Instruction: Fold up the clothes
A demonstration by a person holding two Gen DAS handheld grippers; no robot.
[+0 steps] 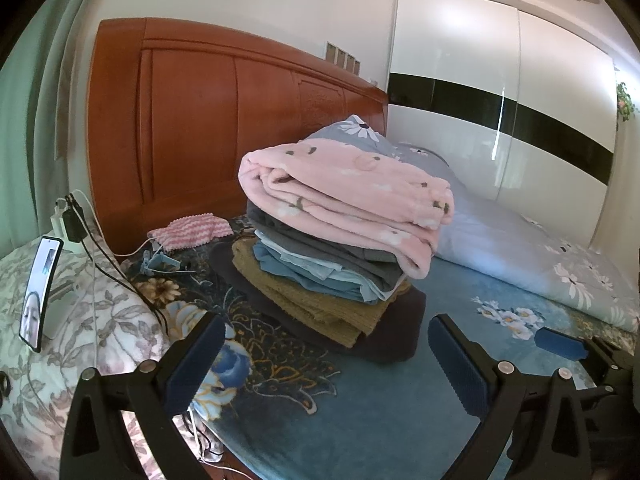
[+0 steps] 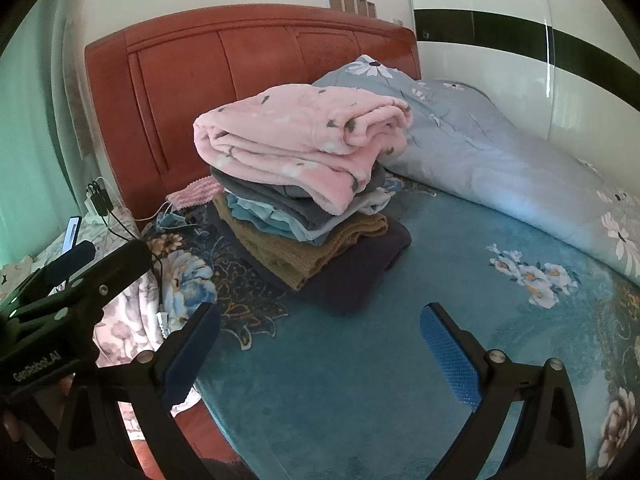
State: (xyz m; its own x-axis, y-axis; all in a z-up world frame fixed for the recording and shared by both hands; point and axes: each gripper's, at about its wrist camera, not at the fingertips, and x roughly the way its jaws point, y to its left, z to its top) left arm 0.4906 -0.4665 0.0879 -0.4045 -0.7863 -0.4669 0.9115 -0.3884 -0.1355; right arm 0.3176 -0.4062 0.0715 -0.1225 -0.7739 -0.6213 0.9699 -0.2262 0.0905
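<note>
Clothes [image 1: 340,240]: folded stack on the bed [image 1: 360,420], near the headboard [image 1: 192,120].
Left gripper [image 1: 326,360]: spread wide, empty, above the bed.
Right gripper [image 2: 320,344]: spread wide, empty.

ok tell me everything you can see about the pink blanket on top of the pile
The pink blanket is thick, fleecy-looking fabric with small white flowers and dark leaf marks. It is folded into several soft, rounded layers and lies on top of the clothes stack, resting on a grey garment and overhanging it at the front. Behind it, it seems to touch the grey floral quilt. Neither tongs touch it.
</note>
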